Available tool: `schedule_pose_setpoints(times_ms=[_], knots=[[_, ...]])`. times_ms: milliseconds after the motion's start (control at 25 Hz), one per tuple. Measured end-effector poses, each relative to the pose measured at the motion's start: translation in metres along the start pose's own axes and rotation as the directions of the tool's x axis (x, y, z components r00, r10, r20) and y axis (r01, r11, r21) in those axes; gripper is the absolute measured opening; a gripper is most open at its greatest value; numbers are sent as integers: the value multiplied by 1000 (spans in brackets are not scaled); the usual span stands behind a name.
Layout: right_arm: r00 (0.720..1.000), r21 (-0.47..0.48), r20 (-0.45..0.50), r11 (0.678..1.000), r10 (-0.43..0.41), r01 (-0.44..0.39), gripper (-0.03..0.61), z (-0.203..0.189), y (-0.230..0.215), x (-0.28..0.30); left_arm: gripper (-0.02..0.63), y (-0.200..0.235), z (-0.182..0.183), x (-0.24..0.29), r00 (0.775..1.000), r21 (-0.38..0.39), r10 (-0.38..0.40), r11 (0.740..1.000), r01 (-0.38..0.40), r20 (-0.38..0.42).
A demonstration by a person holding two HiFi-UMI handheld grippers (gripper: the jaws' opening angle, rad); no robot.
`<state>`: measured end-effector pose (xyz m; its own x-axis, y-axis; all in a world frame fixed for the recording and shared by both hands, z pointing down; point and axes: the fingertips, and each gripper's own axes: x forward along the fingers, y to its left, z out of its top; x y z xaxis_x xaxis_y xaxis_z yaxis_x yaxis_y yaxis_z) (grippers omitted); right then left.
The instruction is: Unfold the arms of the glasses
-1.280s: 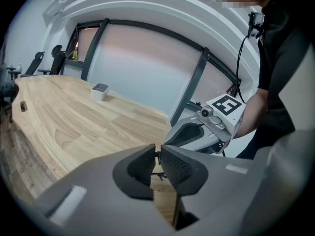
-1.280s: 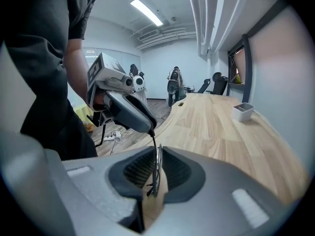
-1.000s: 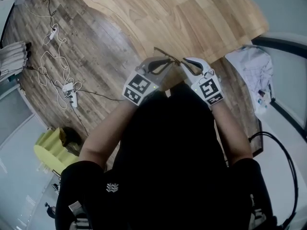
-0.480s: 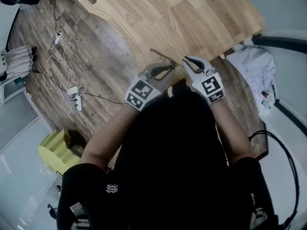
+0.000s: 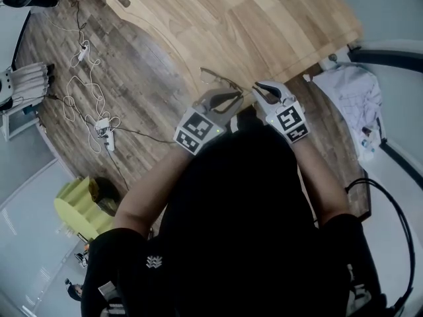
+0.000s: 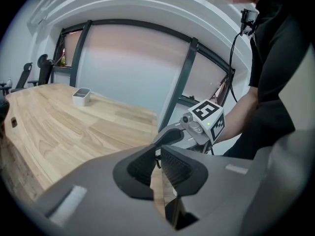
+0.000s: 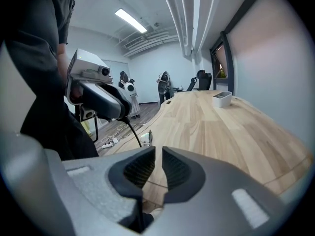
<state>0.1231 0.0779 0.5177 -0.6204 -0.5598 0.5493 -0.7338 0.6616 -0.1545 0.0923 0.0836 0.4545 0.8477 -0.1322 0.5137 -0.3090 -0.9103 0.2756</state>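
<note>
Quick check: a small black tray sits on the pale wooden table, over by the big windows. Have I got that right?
Not quite. The tray is white, not black, and the left gripper view shows this plainly. The rest holds: it sits on the pale wooden table, over by the big windows.

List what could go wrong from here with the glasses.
1. The left gripper pinches only a thin arm of the glasses, and its jaws have just opened a little; the glasses could slip out.
2. They are held by the table edge, with floor beside it; a drop may miss the table.
3. The right gripper has jaws nearly together, and I cannot tell whether they grip; a hard pull could bend the thin frame.
</note>
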Motion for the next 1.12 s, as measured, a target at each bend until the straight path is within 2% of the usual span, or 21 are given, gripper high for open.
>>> schedule_pose_setpoints(times_ms=[240,440,520,640,760,880,1000,1120], knots=[[992,-76,26,990,122,-120,43,2,21,4,43,-7,5,-2,999,5,5,1000,-5,35],[988,-140,-7,979,151,-151,81,-1,28,17,54,-14,12,-9,995,4,0,1000,-1,102],[986,-160,-31,973,166,-169,84,-4,31,20,54,-12,20,-16,989,9,24,1000,-26,146],[981,-177,-54,966,184,-191,86,-8,34,24,52,4,33,-34,969,15,118,992,-124,218],[982,-182,-64,966,177,-186,86,-11,30,27,52,30,35,-51,945,-16,224,974,-227,239],[987,-164,-59,974,146,-154,86,-9,18,29,49,51,31,-65,925,-47,296,955,-293,240],[993,-110,-52,988,106,-112,86,-7,-1,30,48,64,26,-73,914,-68,327,945,-320,239],[997,-46,-46,997,67,-69,85,-2,-20,34,48,72,21,-79,914,-83,335,942,-325,230]])
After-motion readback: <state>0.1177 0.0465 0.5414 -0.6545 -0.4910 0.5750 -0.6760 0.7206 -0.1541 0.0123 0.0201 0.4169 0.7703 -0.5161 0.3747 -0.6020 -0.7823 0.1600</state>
